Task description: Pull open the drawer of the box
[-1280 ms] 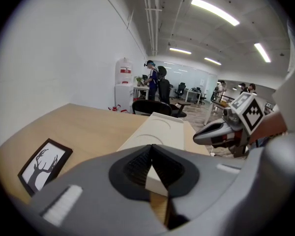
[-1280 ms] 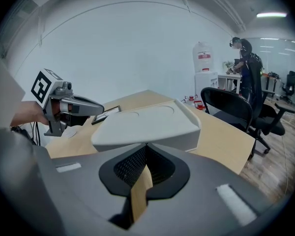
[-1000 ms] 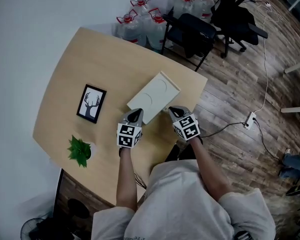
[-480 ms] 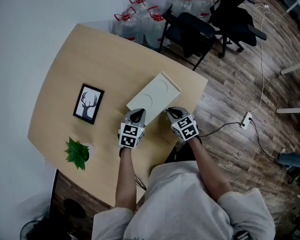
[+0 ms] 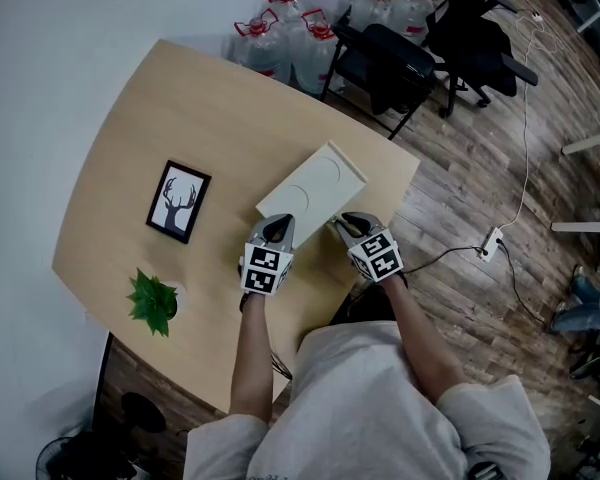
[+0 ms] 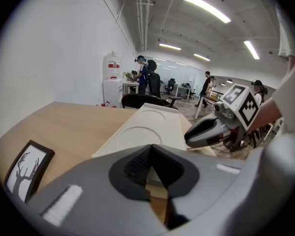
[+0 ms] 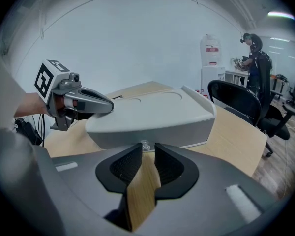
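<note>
Pale wooden table (image 5: 180, 108), seen from above. Bears a white box (image 5: 315, 183) near the right edge, with a framed picture (image 5: 178, 201) left of it. Holds a plant (image 5: 152, 301) toward the front-left edge.
</note>
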Demonstrator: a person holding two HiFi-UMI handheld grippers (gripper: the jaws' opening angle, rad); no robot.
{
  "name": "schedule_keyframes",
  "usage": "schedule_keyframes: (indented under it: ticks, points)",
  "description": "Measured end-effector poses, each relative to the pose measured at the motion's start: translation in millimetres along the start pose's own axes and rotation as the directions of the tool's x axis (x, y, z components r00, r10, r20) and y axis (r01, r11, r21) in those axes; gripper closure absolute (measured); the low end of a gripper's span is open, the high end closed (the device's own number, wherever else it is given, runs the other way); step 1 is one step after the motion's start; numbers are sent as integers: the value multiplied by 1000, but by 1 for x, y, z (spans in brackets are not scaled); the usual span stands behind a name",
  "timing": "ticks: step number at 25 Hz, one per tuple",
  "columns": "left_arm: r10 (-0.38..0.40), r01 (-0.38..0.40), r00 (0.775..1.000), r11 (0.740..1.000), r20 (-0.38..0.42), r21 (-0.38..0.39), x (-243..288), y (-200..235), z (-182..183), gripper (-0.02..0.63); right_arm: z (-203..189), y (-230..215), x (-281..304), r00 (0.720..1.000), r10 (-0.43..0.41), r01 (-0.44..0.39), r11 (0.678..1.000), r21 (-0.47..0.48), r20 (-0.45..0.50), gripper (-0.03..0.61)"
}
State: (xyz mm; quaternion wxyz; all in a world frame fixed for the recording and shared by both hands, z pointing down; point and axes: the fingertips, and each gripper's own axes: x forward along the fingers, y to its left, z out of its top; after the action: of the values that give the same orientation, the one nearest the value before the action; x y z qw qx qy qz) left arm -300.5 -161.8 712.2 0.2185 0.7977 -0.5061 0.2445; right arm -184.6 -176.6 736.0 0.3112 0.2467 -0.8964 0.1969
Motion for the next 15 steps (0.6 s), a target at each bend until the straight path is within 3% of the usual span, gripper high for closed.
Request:
schedule_keyframes:
  ticks: [2,15]
  points:
    - [2,-2,1000,1000,0,-3,-1,0,1,560,0,3,0,1000,19,-19,1000,-5,-2,495]
    - [13,-13,1000,1000,11,-6,-1,4,-2,560,-6,5,22,999,-9,7,999,-37,-51,495]
